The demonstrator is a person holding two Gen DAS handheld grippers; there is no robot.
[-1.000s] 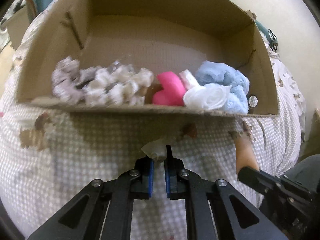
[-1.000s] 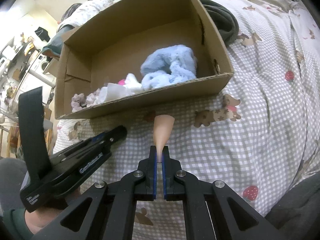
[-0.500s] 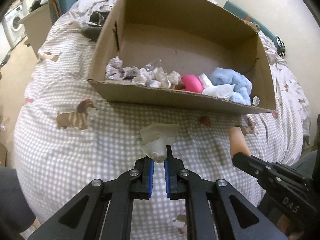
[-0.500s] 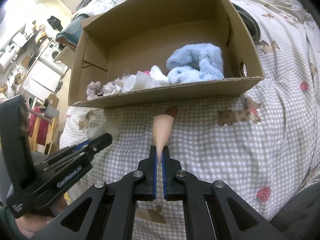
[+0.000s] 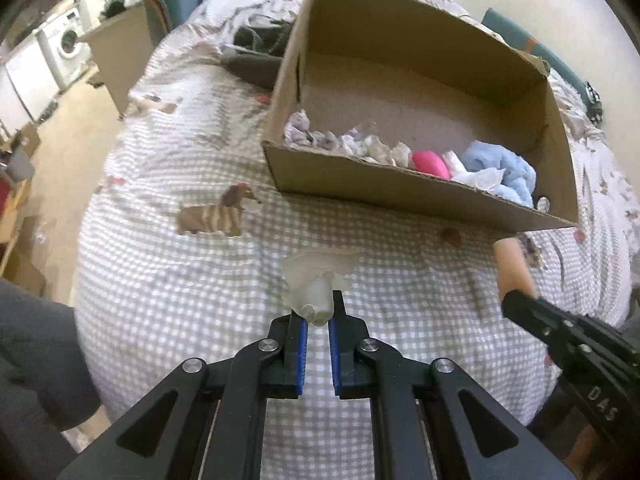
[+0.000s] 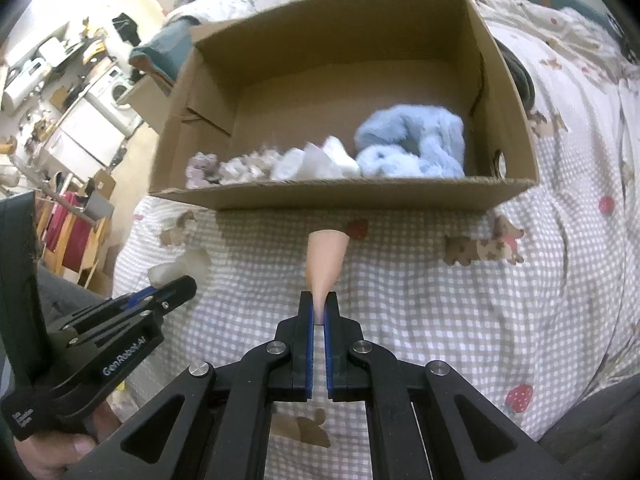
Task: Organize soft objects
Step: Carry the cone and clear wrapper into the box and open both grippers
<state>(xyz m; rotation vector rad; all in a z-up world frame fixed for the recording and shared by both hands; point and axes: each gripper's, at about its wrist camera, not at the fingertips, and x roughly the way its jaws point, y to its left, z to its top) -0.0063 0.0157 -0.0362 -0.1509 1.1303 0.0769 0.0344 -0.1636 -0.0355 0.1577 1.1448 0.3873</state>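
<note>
Translucent white crumpled wad [image 5: 314, 280] pinched in left jaws, peach tapered piece [image 6: 325, 258] clamped in right jaws

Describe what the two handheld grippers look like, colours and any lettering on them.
Both the left gripper and the right gripper are matte black linkage frames with silver pivot bolts and blue-lined jaws. White lettering runs along the side of each body, too distorted to read fully. No cables show.
</note>
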